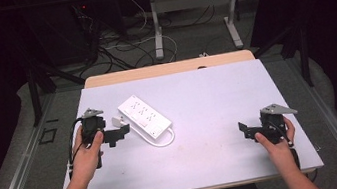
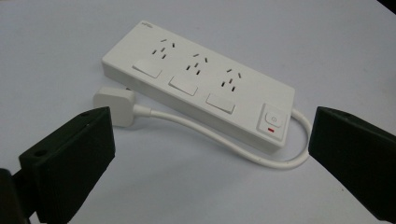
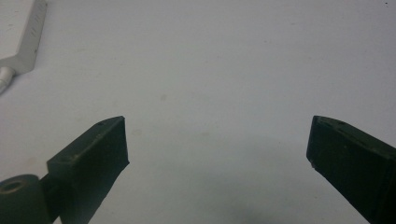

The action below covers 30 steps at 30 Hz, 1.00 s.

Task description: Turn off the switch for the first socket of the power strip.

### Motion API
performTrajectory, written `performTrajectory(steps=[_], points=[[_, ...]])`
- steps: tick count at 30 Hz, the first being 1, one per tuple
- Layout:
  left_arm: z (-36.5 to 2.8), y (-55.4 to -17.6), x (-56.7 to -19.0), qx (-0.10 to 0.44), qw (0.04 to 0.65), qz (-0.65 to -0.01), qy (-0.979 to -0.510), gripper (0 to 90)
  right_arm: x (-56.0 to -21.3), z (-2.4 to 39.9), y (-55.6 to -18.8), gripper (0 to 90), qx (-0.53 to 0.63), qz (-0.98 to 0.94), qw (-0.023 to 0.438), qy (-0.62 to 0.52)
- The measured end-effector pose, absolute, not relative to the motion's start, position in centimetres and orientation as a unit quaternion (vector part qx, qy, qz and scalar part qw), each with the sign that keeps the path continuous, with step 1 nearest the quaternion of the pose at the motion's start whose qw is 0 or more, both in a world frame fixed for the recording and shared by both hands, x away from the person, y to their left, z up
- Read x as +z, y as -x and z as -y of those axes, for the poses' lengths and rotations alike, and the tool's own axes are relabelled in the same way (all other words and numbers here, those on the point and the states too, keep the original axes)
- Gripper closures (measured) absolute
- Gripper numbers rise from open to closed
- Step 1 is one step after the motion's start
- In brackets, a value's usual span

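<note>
Both jaws of each gripper stand wide apart, holding nothing. On the table (image 1: 227,161) a white power strip (image 2: 201,98) lies flat just ahead of the left gripper (image 2: 210,158), its plug (image 2: 114,103) loose beside it, untouched. Far off, the right gripper (image 3: 217,154) hovers over bare tabletop. Work seems barely begun; grasping the plug remains.

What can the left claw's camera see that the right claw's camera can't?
The left gripper view shows the power strip's top: three socket groups, its switch, the looping cord and the white plug. The right gripper view shows a wide bare stretch of table, with just one corner of the strip at its upper left. Both views share the pale table and two open black jaws rising from the bottom, holding nothing.
</note>
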<state>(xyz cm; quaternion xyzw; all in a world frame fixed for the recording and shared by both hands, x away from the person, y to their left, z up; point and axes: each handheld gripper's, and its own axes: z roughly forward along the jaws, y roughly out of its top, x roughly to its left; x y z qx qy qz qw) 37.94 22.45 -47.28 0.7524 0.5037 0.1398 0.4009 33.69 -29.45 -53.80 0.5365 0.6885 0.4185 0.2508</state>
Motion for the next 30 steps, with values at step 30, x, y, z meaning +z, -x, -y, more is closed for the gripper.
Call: performTrajectory(steps=[30], points=[[-27.4,-35.3,-51.7,0.157,0.441,-0.548,-0.694,1.0,-54.0,29.5,-33.8,0.0,0.418,-0.702,0.239,-0.525]])
